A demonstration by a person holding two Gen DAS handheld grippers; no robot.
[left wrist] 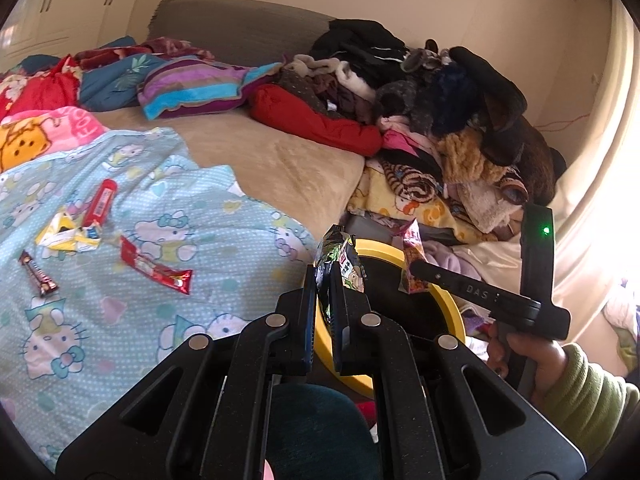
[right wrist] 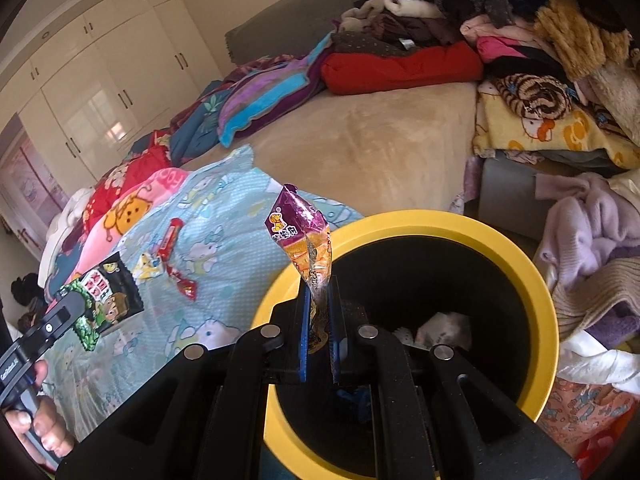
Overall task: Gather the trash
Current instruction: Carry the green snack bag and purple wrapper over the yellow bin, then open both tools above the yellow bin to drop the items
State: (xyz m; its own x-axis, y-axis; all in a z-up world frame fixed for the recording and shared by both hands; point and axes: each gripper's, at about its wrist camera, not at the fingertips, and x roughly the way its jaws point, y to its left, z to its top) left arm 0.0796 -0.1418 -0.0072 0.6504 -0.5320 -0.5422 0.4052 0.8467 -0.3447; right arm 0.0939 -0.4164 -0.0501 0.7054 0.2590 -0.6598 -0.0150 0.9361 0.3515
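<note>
My left gripper is shut on a green and black snack packet, held at the near rim of the yellow bin. My right gripper is shut on a purple and orange snack wrapper, held over the left rim of the yellow bin, which has white trash inside. In the right wrist view the left gripper holds the green packet over the blanket. Red wrappers, a long red wrapper, a yellow wrapper and a brown bar wrapper lie on the blue cartoon blanket.
A beige bed cover lies beyond the blanket. Piles of clothes and blankets fill the right side and the back of the bed. Lilac and knitted clothes lie right of the bin. White wardrobes stand at the far left.
</note>
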